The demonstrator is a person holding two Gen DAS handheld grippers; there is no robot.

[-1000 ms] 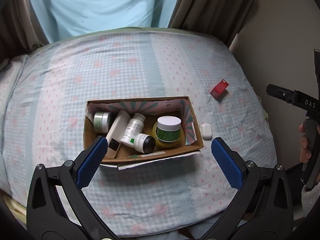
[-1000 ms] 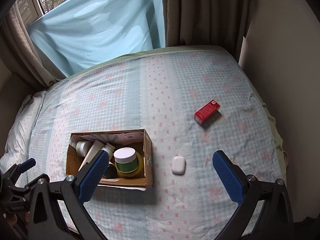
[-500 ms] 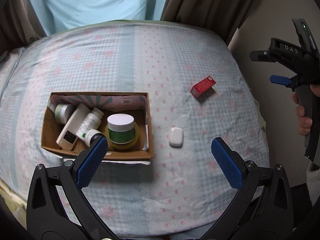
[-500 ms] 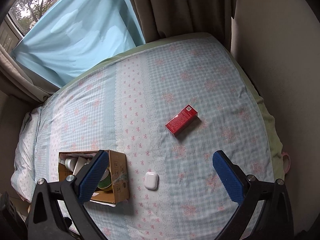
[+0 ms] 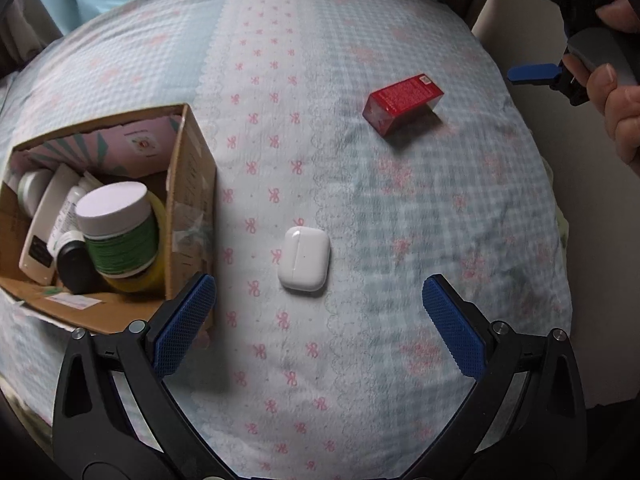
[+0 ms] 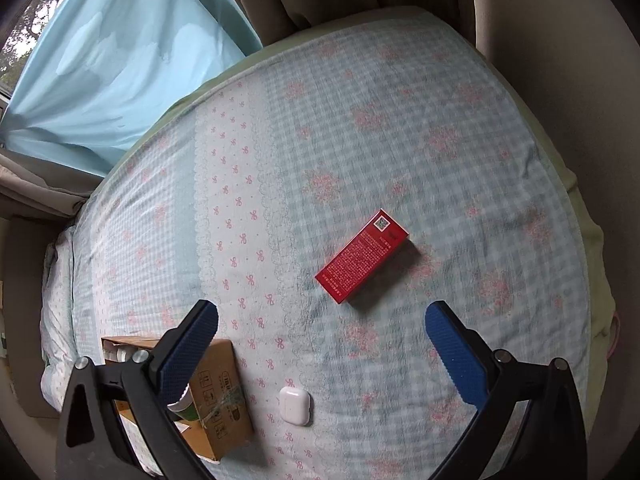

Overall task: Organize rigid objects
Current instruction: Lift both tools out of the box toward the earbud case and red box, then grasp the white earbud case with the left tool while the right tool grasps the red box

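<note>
A white earbud case (image 5: 304,259) lies on the bed just ahead of my open, empty left gripper (image 5: 319,308); it also shows in the right wrist view (image 6: 295,405). A red box (image 5: 402,103) lies farther right on the bedspread; in the right wrist view the red box (image 6: 362,255) is ahead of my open, empty right gripper (image 6: 321,336). A cardboard box (image 5: 188,204) at left holds a green-labelled jar (image 5: 118,228), bottles and a white tube. The cardboard box (image 6: 216,392) sits behind my right gripper's left finger.
The bed has a blue and pink patterned cover (image 6: 360,140). A wall (image 6: 580,80) runs along its right side and curtains (image 6: 100,60) hang at the far end. The hand holding the right gripper (image 5: 600,60) shows at the top right of the left wrist view.
Both grippers moved right and closer to the bed. The earbud case now lies between my left fingers' line, and the red box is centred ahead of my right gripper.
</note>
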